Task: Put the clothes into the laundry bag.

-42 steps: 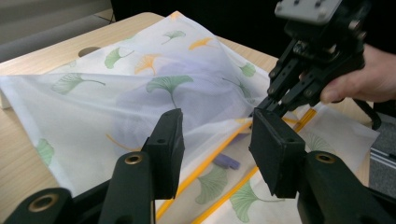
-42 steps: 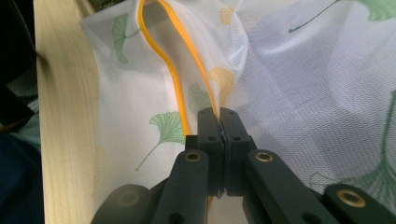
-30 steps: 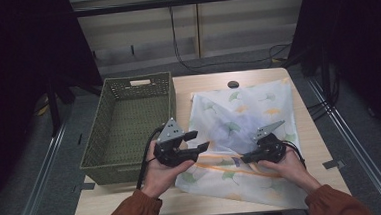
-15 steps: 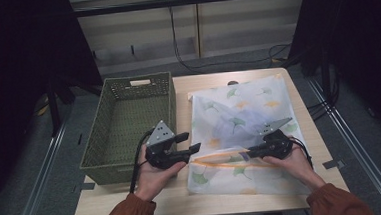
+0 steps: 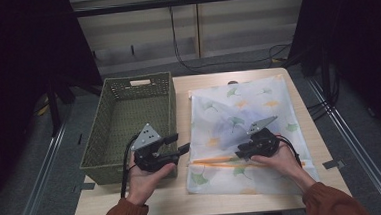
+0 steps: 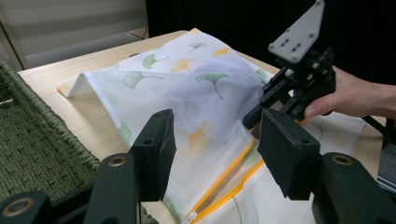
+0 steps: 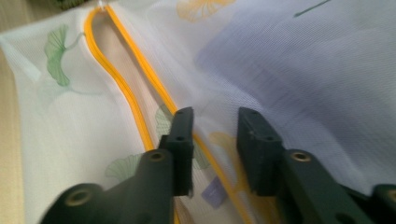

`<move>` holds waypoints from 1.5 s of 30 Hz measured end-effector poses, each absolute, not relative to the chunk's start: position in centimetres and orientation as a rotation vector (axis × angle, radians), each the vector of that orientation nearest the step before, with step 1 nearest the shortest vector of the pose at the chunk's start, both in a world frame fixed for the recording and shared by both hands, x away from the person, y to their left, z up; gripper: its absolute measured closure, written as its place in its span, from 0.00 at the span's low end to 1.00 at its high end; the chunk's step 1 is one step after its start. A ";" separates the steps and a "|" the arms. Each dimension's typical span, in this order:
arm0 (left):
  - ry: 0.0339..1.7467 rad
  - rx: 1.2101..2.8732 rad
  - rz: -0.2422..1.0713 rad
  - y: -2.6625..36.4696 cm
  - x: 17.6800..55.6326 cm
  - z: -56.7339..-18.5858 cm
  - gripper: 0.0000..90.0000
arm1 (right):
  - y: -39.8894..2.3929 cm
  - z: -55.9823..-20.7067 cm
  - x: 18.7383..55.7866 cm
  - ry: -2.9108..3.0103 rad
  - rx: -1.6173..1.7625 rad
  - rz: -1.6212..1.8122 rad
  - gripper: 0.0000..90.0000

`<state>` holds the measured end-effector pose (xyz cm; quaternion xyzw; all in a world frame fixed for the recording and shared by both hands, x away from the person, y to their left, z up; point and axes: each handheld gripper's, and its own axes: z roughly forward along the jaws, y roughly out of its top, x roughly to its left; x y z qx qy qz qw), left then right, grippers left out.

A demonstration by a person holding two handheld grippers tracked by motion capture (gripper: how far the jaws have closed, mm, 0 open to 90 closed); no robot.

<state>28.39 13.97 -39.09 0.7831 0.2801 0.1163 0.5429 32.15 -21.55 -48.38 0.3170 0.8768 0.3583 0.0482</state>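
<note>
A white mesh bag printed with ginkgo leaves is lying flat, orange zipper gaping at six o'clock; left gripper is hovering wide open, right gripper standing narrowly apart, holding nothing.

White mesh bag printed with green and orange ginkgo leaves, orange zipper, bluish patch showing through at 12 o'clock; olive-green woven basket at 9 o'clock on light wood table; black grippers; rust-orange sleeves.
</note>
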 end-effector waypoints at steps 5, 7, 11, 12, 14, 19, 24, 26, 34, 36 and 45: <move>0.662 1.859 0.282 14.0 28.3 -39.2 0.51 | -20.8 -49.1 32.1 2.706 0.935 1.022 0.83; 0.665 1.863 0.282 14.1 28.3 -39.3 0.51 | -20.7 -49.1 32.0 2.714 0.933 1.014 0.84; 0.661 1.874 0.272 13.9 28.1 -39.5 0.51 | -20.6 -49.1 31.8 2.728 0.919 1.026 0.93; 0.663 1.873 0.275 13.8 28.0 -39.6 0.51 | -20.6 -49.2 31.6 2.733 0.889 1.027 0.97; 0.652 1.881 0.269 13.6 27.9 -39.6 0.52 | -20.5 -49.2 31.2 2.752 0.870 1.012 0.98; 0.658 1.889 0.270 13.6 27.7 -39.7 0.54 | -20.8 -49.0 30.6 2.776 0.882 1.026 1.00; 0.653 1.885 0.282 14.5 27.1 -39.6 0.53 | -21.7 -47.6 29.8 2.704 0.916 1.188 1.00; 0.660 1.882 0.293 15.1 26.9 -39.5 0.53 | -22.4 -46.7 29.3 2.642 0.939 1.239 0.97; 0.703 1.852 0.339 18.0 25.9 -39.3 0.51 | -24.7 -44.6 27.4 2.444 1.008 1.374 0.91; 0.723 1.831 0.351 19.0 25.6 -39.3 0.50 | -25.2 -44.3 26.6 2.416 1.012 1.397 0.90; 0.813 1.746 0.438 22.7 24.0 -38.7 0.44 | -27.1 -43.0 23.6 2.301 1.036 1.458 0.81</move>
